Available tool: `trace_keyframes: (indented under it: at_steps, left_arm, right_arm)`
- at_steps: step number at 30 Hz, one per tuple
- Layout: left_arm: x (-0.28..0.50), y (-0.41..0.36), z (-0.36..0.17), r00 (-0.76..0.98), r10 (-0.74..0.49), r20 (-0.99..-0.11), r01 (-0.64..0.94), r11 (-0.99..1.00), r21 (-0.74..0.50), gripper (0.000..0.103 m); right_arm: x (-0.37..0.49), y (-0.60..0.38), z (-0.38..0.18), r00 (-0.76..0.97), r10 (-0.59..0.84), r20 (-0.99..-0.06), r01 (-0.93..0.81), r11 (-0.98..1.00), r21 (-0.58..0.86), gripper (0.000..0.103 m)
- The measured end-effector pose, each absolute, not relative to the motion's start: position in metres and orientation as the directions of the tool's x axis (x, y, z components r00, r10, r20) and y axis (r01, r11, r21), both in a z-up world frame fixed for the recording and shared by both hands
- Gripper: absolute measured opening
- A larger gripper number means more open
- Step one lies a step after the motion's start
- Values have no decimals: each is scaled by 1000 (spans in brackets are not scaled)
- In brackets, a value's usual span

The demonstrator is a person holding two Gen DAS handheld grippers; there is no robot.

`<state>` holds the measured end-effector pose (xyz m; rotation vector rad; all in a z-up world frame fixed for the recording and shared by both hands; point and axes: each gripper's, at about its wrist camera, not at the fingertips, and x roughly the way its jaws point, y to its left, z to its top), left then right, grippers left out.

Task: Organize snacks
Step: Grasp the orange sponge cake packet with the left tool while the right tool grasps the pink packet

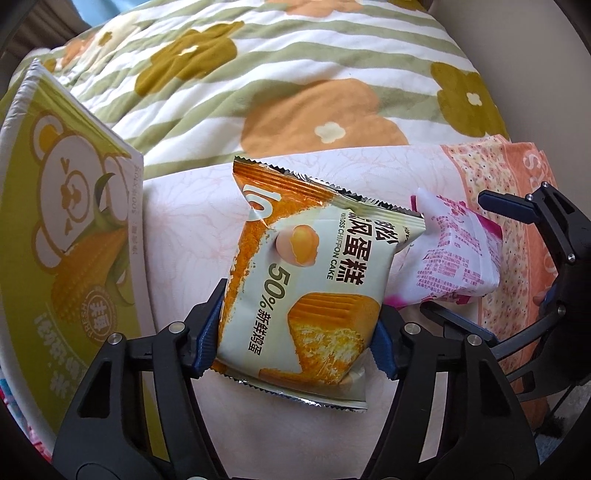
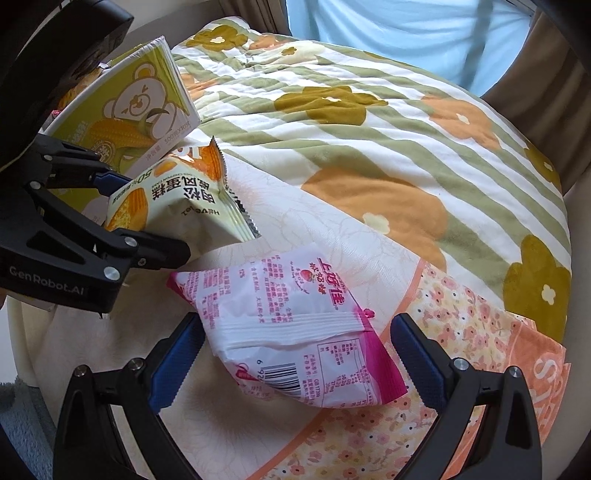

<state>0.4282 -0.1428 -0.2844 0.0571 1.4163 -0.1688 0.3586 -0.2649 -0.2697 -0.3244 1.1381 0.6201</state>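
Note:
An orange-and-cream chiffon cake packet (image 1: 306,280) lies on a cream cloth (image 1: 184,221). My left gripper (image 1: 303,302) is shut on it, blue pads pressing both long sides. The right wrist view shows the left gripper (image 2: 155,218) from the side, with that packet (image 2: 177,199) tilted up between its fingers. A pink-and-white snack packet (image 2: 288,325) lies just beside it, back side up. My right gripper (image 2: 297,321) is open and straddles the pink packet, with small gaps at both pads. In the left wrist view the right gripper (image 1: 454,254) reaches in from the right around the pink packet (image 1: 461,258).
A green box printed with a bear and corn (image 1: 74,221) leans at the left, close behind the cake packet (image 2: 144,103). A striped flower quilt (image 2: 369,129) covers the bed beyond. An orange floral cloth (image 2: 461,332) lies to the right. A person in light blue (image 2: 406,29) stands at the far side.

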Motion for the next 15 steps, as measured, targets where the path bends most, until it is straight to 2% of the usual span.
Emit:
trace_keyframes:
  at_steps: [3, 7, 8, 9, 13, 15]
  left_arm:
    - [423, -138, -275, 165, -89, -982, 134, 989, -67, 63]
    - [417, -133, -263, 189, -94, -977, 112, 991, -74, 63]
    - [415, -132, -259, 195, -95, -976, 108, 991, -75, 63]
    - [413, -131, -255, 203, -97, -974, 103, 992, -78, 63]
    - [404, -127, -238, 238, -108, -965, 88, 992, -89, 63]
    - [400, -125, -228, 260, -109, -959, 82, 993, -91, 63]
  right_arm:
    - [357, -264, -272, 273, 291, -917, -617, 784, 65, 99]
    - [355, -263, -274, 271, 288, -919, -616, 785, 65, 80]
    - [354, -262, -273, 272, 285, -919, -619, 783, 60, 74]
    - [354, -262, -272, 266, 288, -920, -620, 782, 65, 60]
    - [352, -265, -265, 270, 292, -917, -605, 793, 74, 51]
    - [347, -266, -260, 279, 292, -915, -602, 795, 70, 49]
